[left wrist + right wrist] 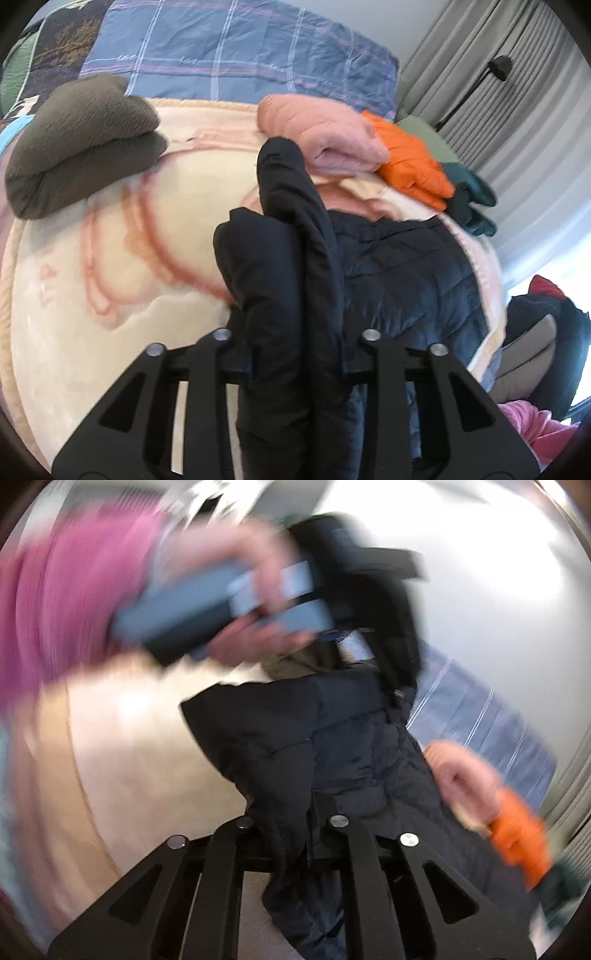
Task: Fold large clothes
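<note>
A dark navy quilted jacket (399, 273) lies on a cream and pink blanket (110, 258) on the bed. My left gripper (295, 350) is shut on a bunched fold of the jacket, which rises up between its fingers. In the right wrist view, which is motion-blurred, my right gripper (291, 834) is shut on another part of the same jacket (314, 731). The other hand-held gripper (221, 602), with the person's hand in a pink sleeve, shows at the upper left, holding the jacket's far end up.
A folded dark brown fleece (81, 147) sits at the blanket's left. A folded pink jacket (325, 133), an orange jacket (410, 166) and a teal garment (472, 199) lie at the back right. A blue plaid sheet (240, 48) covers the bed head. Grey curtains (517, 110) hang at the right.
</note>
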{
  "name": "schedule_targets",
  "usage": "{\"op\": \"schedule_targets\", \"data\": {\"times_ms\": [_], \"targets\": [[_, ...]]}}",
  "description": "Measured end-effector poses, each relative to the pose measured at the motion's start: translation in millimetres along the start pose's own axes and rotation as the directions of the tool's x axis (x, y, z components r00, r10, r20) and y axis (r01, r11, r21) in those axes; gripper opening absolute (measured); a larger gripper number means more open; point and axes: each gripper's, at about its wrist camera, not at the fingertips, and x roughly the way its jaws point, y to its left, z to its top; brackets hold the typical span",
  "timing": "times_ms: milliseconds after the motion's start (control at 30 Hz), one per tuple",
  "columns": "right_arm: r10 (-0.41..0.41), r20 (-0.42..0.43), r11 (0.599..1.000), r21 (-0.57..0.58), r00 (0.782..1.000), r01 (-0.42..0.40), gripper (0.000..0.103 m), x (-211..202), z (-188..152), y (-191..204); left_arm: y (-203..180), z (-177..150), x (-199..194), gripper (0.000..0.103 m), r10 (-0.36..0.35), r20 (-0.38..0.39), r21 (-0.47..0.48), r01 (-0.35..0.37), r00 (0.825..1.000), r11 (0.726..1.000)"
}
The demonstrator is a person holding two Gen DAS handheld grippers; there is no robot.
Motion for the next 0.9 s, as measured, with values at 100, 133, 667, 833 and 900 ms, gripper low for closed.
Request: {"op": "schedule_targets", "data": {"times_ms": [100,133,667,833,900], "targets": [[0.011,0.052,0.995,0.102,0.999,-0.016,0.008,-21.0,2.6,-28.6,-17.1,14.5,-7.3,0.027,-0.077,0.040,0.015,0.077,0.996,0.997],[0.022,0.068,0.989,0.145,0.997,-0.031,0.008,-29.8,1.6,-40.3,-25.3,18.8,-9.0,0.027,-0.096,0.050,0.031,0.094,0.994,0.995],[0.227,0.299,0.747,0.557,0.927,-0.363,0.052,-119.8,-77.7,-234.0,-159.6,38.9,16.1,0.026,-0.208,0.088,0.233,0.183,0.974,0.955],[0.124,-0.035,0.652,0.756,0.992,-0.055,0.012,-12.6,-101.3,-302.7,-153.0,42.2,15.5,0.025,-0.235,0.124,0.153,0.215,0.964,0.965],[0.254,-0.074,0.620,0.777,0.964,-0.104,0.011,42.0,-103.5,-299.8,-151.6,42.3,15.7,0.025,-0.243,0.138,0.124,0.227,0.960,0.966]]}}
